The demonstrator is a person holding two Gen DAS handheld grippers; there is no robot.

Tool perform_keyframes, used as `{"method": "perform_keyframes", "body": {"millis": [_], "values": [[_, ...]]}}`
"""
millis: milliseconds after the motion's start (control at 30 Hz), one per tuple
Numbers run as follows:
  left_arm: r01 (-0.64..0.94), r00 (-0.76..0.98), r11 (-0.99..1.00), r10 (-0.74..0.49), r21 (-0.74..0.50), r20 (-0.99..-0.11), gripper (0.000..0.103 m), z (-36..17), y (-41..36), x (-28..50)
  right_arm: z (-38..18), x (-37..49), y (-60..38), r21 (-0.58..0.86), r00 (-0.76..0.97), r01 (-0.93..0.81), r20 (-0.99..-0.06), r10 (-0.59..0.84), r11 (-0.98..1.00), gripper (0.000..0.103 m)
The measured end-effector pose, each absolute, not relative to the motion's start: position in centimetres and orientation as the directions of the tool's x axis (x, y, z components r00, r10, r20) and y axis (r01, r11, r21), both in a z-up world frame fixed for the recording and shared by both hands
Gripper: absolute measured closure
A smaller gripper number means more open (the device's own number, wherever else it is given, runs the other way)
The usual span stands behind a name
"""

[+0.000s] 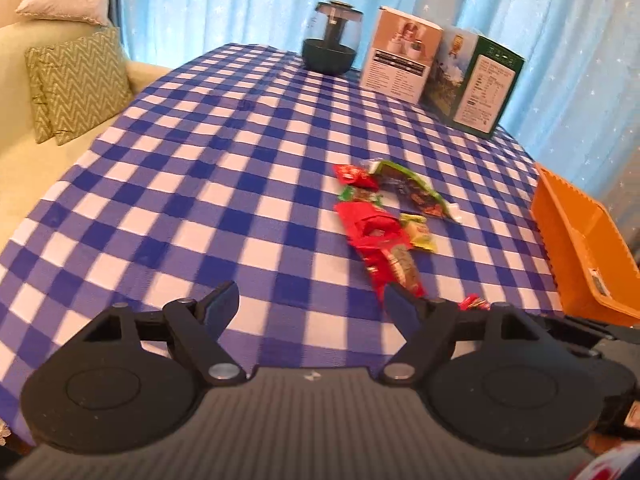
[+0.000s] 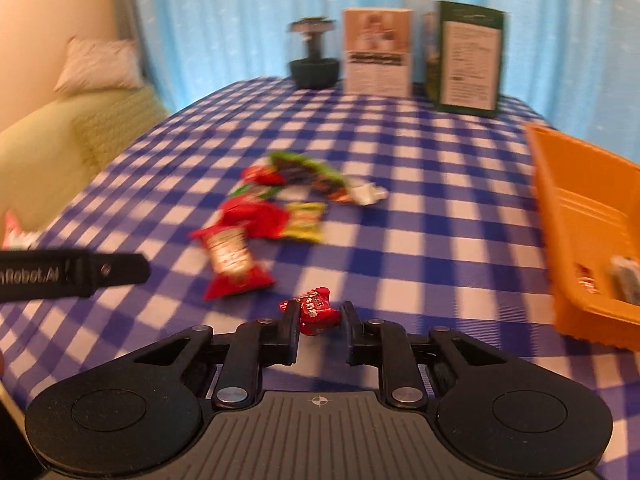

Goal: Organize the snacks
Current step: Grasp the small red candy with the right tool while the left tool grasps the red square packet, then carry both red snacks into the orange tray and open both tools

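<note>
A blue-checked tablecloth [image 2: 420, 208] covers the table. The right gripper [image 2: 320, 322] clamps a small red candy [image 2: 316, 310]; the orange basket [image 2: 580, 208] sits at three o'clock, loose snacks [image 2: 256, 216] at eleven. The left gripper [image 1: 312, 304] gapes empty.

Seven snack packets [image 2: 232, 258], two boxes [image 1: 402, 56], one orange basket [image 2: 580, 220]

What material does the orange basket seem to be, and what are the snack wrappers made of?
The orange basket looks like moulded plastic with a smooth finish: one even colour, ribbed walls. The snack wrappers look like thin printed film or foil: they are crinkled and some catch the light. The small red wrapper in the right gripper looks the same.
</note>
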State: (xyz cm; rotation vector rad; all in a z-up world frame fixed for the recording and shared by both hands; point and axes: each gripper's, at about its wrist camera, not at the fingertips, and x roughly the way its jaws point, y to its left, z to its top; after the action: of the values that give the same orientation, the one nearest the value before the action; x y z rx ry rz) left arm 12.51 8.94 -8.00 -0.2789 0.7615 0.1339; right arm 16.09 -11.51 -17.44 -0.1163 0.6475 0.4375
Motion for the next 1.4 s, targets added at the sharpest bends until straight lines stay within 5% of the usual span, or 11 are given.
{"method": "perform_keyframes", "body": {"millis": [467, 633, 1400], "values": [[-0.148, 0.704, 0.951, -0.092, -0.272, -0.704, 0.053, -10.3, 5.5, 18.1, -16.5, 17.6, -14.5, 0.084, 0.748, -0.326, -0.586, 0.311, 0.942, 0.082], [-0.151, 0.690, 0.960, -0.068, -0.234, -0.721, 0.074, -11.0, 4.6, 18.9, -16.7, 17.9, -14.8, 0.093, 0.745, -0.318, -0.591, 0.309, 0.943, 0.082], [-0.115, 0.724, 0.969, -0.068, -0.218, -0.687, 0.082, -6.7, 4.0, 12.6, -13.9, 14.1, -16.6, 0.103, 0.790, -0.321, -0.518, 0.326, 0.941, 0.082]]}}
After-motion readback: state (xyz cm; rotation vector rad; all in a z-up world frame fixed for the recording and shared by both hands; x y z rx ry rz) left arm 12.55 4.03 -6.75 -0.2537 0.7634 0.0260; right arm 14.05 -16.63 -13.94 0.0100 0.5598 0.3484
